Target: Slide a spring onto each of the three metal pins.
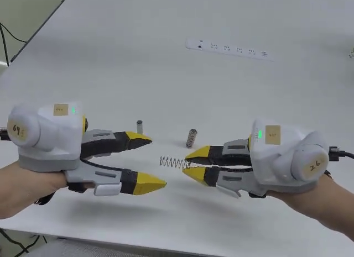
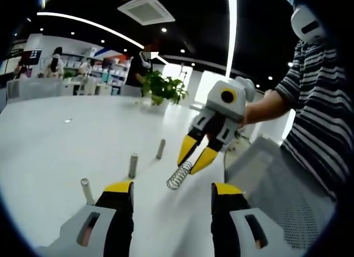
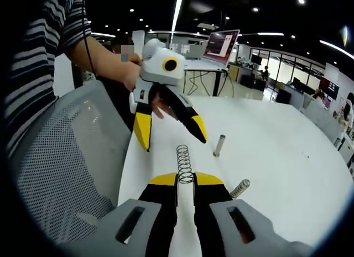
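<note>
My right gripper (image 1: 192,163) is shut on one end of a loose spring (image 1: 171,162), which sticks out level to the left above the white table (image 1: 166,63). In the right gripper view the spring (image 3: 184,160) rises from between the closed yellow tips (image 3: 185,179). My left gripper (image 1: 146,160) faces it, open and holding nothing. Behind them stand a bare metal pin (image 1: 139,126) and a pin wearing a spring (image 1: 191,137). The left gripper view shows three pins in a row (image 2: 86,189) (image 2: 133,164) (image 2: 160,148) and the right gripper (image 2: 196,157) with the spring (image 2: 178,176).
A white power strip (image 1: 229,48) lies far back on the table. The table's near edge runs just below both grippers. A grey mesh chair (image 3: 66,157) sits beside the person, close to the table's edge.
</note>
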Demonstrator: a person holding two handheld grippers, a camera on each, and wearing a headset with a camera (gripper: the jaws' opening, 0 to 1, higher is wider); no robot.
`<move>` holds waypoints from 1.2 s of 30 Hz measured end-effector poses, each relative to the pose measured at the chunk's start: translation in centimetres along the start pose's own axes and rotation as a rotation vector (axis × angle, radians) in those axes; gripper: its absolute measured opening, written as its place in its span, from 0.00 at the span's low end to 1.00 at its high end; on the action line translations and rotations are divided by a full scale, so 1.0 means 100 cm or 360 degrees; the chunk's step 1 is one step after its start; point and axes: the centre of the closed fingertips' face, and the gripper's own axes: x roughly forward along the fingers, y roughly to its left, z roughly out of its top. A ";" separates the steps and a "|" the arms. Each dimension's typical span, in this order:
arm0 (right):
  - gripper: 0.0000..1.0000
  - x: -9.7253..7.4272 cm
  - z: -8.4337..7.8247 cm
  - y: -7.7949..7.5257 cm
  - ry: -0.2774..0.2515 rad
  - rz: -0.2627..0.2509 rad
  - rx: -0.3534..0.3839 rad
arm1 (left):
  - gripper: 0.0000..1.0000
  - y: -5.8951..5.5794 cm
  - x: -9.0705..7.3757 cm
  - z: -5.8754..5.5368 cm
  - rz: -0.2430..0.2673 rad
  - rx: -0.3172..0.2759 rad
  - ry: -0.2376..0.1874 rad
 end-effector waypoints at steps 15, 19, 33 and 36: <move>0.07 -0.005 0.010 0.008 -0.0057 0.0048 -0.0020 | 0.17 -0.015 0.009 0.004 -0.0119 0.0067 -0.0004; 0.07 -0.007 0.009 0.008 -0.0055 0.0052 -0.0015 | 0.11 -0.020 0.012 0.003 -0.0145 0.0063 -0.0007; 0.07 -0.009 0.005 0.010 -0.0037 0.0056 0.0046 | 0.03 -0.023 0.013 0.004 -0.0179 0.0076 -0.0009; 0.07 -0.009 0.004 0.010 -0.0038 0.0052 0.0065 | 0.02 -0.023 0.013 0.004 -0.0192 0.0082 -0.0001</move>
